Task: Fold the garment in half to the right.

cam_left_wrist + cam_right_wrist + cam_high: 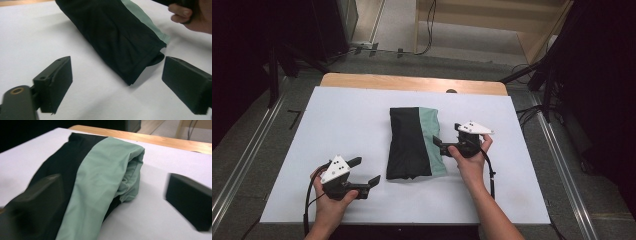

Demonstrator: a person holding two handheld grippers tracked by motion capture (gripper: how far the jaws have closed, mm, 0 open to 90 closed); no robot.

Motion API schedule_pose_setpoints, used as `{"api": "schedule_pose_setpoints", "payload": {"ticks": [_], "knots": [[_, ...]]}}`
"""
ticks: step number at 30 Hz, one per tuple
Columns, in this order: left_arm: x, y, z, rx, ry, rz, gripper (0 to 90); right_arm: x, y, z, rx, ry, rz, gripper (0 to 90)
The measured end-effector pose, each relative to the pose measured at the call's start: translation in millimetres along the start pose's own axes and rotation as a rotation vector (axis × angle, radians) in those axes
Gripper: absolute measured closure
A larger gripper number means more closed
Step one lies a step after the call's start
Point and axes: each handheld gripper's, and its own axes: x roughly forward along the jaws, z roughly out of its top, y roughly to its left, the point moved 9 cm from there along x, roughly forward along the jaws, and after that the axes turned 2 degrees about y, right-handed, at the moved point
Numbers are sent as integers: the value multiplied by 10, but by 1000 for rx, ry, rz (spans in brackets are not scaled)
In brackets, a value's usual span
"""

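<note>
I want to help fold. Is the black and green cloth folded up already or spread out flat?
Folded. The cloth lies as a narrow, thick bundle, and its far end shows layers doubled over each other.

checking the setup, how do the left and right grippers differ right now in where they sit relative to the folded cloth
The left gripper sits off the folded cloth's near left corner, clear of it; the right gripper is at its green right edge, one jaw over the fabric. Both are open, hand-held, with a grey plate on top.

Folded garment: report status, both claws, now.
Left claw open, short of the folded garment at its near corner. Right claw open at the green edge, nothing gripped. Garment lies flat on the white table. Nothing in the way.
</note>
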Motion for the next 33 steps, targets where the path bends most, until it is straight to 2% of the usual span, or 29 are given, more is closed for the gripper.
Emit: {"api": "schedule_pose_setpoints", "payload": {"ticks": [2,3,12,23,33], "knots": [[-30,29,11,-4,-10,-1,0,-80,-13,-23,1,-14,2,0],[-45,38,16,-4,-16,-8,0,-120,-24,-33,0,-19,0,0],[-155,187,34,-15,-41,23,0,-447,-127,-163,-16,-53,-28,0],[-247,329,38,-20,-56,49,0,-759,-268,-365,-7,-61,-57,0],[-408,522,27,-29,-75,86,0,-1006,-395,-539,-7,-55,-89,0]]}}
